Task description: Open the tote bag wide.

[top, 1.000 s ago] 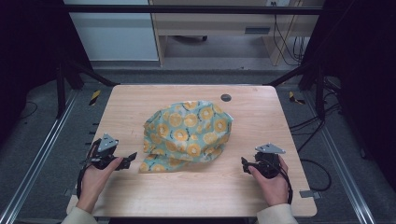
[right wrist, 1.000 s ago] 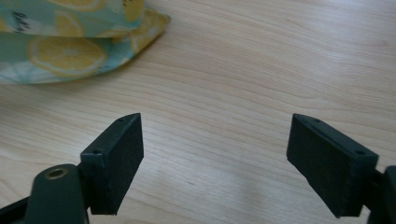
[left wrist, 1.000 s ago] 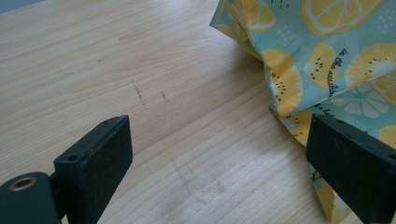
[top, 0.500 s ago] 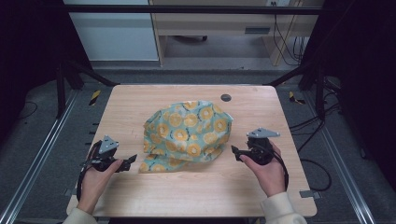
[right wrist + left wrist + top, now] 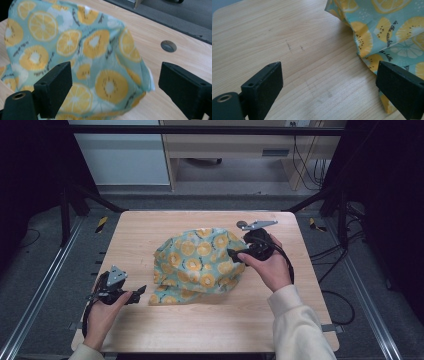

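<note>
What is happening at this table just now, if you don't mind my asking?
A person holds a two-jaw gripper in each hand over a wooden table with a crumpled fruit-print cloth lying on it. The right gripper is at the cloth's far right side, jaws open with a fold of cloth between them, not yet closed on it. The left gripper rests near the cloth's near left corner, jaws open, one jaw over the cloth's edge. A small round dark fitting sits in the tabletop beyond the cloth.

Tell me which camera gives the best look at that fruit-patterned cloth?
The high view: the whole crumpled cloth lies mid-table with all its edges in sight, between the left gripper and right gripper. The left gripper view catches just one corner; the right gripper view shows a raised fold close up, with its print sharper.
</note>
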### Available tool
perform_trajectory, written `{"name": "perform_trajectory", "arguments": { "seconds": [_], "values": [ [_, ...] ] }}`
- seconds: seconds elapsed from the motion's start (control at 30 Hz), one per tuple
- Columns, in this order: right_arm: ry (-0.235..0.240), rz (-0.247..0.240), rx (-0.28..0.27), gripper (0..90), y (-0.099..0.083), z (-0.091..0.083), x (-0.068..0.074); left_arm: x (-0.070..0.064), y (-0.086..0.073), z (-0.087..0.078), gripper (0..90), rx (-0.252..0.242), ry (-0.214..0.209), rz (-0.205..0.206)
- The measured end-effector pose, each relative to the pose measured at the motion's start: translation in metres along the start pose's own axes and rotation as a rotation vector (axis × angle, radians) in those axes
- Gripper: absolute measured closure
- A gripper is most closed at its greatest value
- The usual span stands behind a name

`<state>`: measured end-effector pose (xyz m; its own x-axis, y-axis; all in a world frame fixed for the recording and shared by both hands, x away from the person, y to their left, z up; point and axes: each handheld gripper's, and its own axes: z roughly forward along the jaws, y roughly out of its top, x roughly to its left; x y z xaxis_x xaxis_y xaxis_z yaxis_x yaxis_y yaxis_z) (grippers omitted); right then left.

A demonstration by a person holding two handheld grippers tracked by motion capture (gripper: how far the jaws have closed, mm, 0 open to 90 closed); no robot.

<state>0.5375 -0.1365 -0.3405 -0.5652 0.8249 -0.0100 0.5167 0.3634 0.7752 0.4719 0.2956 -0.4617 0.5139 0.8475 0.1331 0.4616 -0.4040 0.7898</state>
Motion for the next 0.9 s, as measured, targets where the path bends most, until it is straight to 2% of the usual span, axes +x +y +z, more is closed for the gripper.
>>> {"name": "perform_trajectory", "arguments": {
  "seconds": [0.17, 0.27, 0.33, 0.37, 0.43, 0.5, 0.6, 0.63, 0.7, 0.73, 0.77, 0.8, 0.87, 0.9],
  "values": [
    [0.026, 0.036, 0.006, 9.4, 0.021, 0.013, -0.004, 0.002, -0.001, 0.000, 7.1, 0.003, -0.003, -0.014],
    [0.013, 0.032, 0.017, 11.5, 0.030, 0.024, -0.006, 0.002, -0.001, 0.000, 7.1, 0.003, -0.005, -0.015],
    [0.022, 0.036, 0.023, 12.4, 0.033, 0.028, -0.006, 0.002, -0.001, 0.001, 7.1, 0.006, -0.007, -0.012],
    [0.017, 0.030, 0.045, 14.3, 0.038, 0.037, -0.005, 0.002, -0.001, 0.001, 7.1, 0.007, -0.010, -0.012],
    [0.012, 0.033, 0.066, 16.5, 0.042, 0.044, -0.005, 0.002, -0.001, 0.001, 7.1, 0.008, -0.012, -0.013],
    [0.037, 0.067, 0.083, 18.5, 0.044, 0.052, -0.004, 0.002, -0.001, 0.001, 7.1, 0.008, -0.011, -0.013],
    [0.015, 0.043, 0.114, 22.0, 0.044, 0.059, -0.001, 0.002, -0.001, 0.001, 7.1, 0.005, -0.013, -0.013],
    [0.017, 0.033, 0.146, 27.4, 0.043, 0.063, 0.002, 0.002, -0.001, 0.001, 7.1, 0.008, -0.014, -0.012],
    [0.026, 0.002, 0.154, 45.6, 0.039, 0.064, 0.005, 0.001, -0.001, 0.001, 7.1, 0.007, -0.016, -0.012],
    [0.026, 0.002, 0.154, 45.6, 0.039, 0.064, 0.005, 0.001, -0.001, 0.001, 7.1, 0.007, -0.016, -0.012],
    [0.032, -0.015, 0.154, 53.2, 0.038, 0.063, 0.007, 0.001, -0.001, 0.001, 7.1, 0.006, -0.017, -0.011],
    [0.056, -0.040, 0.144, 69.3, 0.034, 0.061, 0.012, 0.001, -0.001, 0.001, 7.1, 0.006, -0.017, -0.011],
    [0.071, -0.053, 0.143, 80.8, 0.031, 0.058, 0.015, 0.001, -0.001, 0.002, 7.1, 0.010, -0.019, -0.011],
    [0.073, -0.059, 0.133, 83.9, 0.029, 0.056, 0.017, 0.001, -0.001, 0.002, 7.1, 0.010, -0.020, -0.013]
  ]
}}
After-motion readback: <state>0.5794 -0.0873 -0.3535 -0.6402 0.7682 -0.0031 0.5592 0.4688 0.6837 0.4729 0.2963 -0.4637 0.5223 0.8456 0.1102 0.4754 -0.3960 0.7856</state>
